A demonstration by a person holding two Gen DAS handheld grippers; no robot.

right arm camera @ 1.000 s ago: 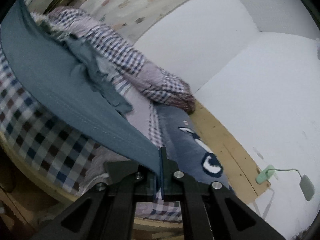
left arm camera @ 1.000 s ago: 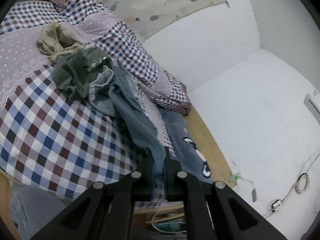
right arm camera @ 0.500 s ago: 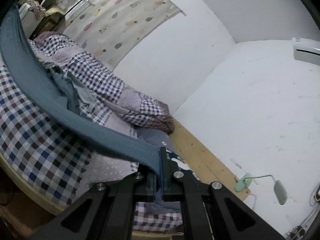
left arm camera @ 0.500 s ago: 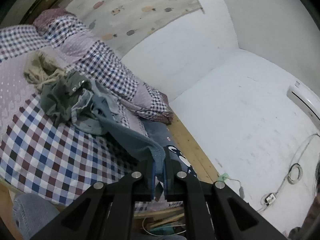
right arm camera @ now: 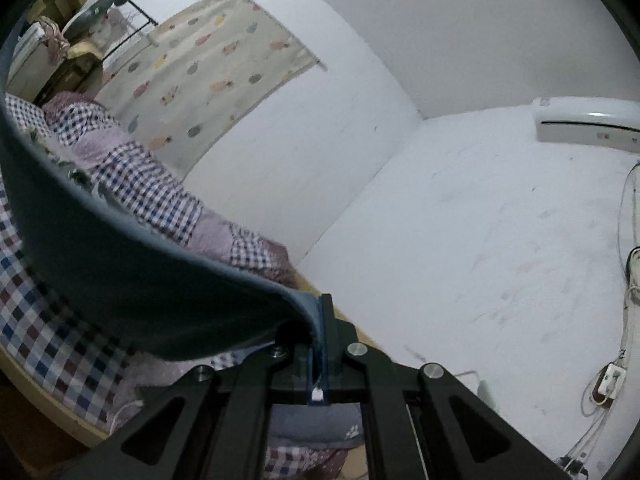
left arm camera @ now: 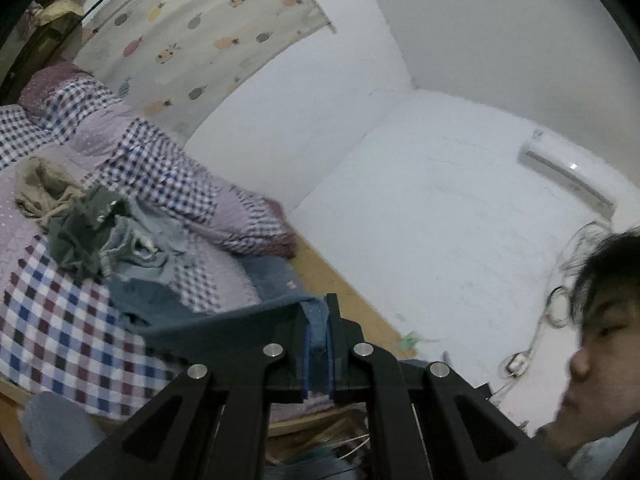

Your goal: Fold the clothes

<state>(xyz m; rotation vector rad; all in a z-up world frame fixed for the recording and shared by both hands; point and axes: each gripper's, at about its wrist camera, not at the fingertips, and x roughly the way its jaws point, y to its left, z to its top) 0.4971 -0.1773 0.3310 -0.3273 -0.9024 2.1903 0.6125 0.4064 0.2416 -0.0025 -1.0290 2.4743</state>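
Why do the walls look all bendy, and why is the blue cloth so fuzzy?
Left wrist view: the fisheye lens bows the walls, and the blue garment in the left tool is smeared by motion. Right wrist view: same bending, dark round edges, and the cloth by the right tool blurs because it sits so near the lens.

The left wrist view is taken from just behind the left tool, facing roughly level across the bed toward a white corner. The right wrist view is taken from behind the right tool, tilted slightly upward. Shared by both are the fruit-print curtain, the checked quilt and the wall air conditioner.
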